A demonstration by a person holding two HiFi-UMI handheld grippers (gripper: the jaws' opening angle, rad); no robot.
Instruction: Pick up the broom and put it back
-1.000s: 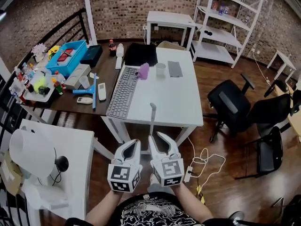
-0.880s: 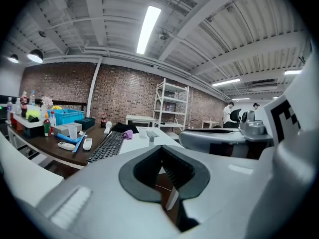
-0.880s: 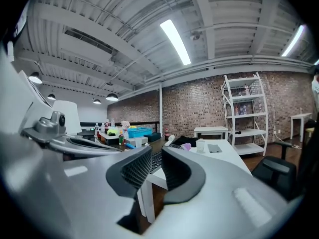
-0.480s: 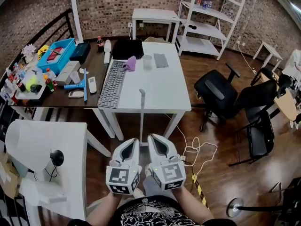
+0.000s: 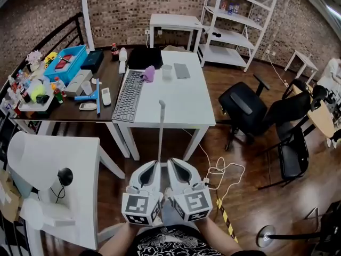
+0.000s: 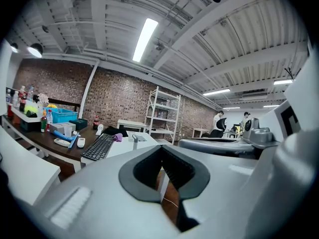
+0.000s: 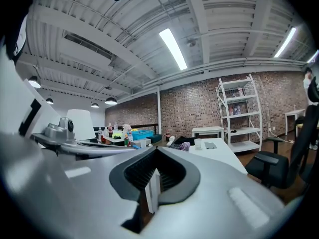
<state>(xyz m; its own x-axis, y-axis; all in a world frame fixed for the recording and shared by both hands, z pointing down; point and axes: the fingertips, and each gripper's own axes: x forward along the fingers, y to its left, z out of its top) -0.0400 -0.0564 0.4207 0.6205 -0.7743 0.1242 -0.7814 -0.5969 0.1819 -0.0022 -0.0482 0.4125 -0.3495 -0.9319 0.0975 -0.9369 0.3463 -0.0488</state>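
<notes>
The broom's white handle (image 5: pixel 160 132) stands upright in front of the white table (image 5: pixel 181 113), its top at the table's near edge; the broom's head is hidden. My right gripper (image 5: pixel 173 162) is shut on the handle low down, and the handle (image 7: pixel 152 190) shows pinched between its pads. My left gripper (image 5: pixel 151 166) sits close beside it on the left. Its tips (image 6: pixel 160 147) meet, and a thin stretch of the handle (image 6: pixel 162 183) shows through the gap behind them. Whether it touches those pads I cannot tell.
A keyboard (image 5: pixel 128 96), a cup and a purple cloth lie on the white table. The dark desk (image 5: pixel 69 113) to the left is cluttered. A black office chair (image 5: pixel 245 108) and white shelves (image 5: pixel 234 20) stand to the right. A cable (image 5: pixel 224 172) lies on the floor.
Both grippers have drawn back from the white table with the handle. The right jaws, apart around the handle a second ago, are closed on it, and the handle stands straighter.
</notes>
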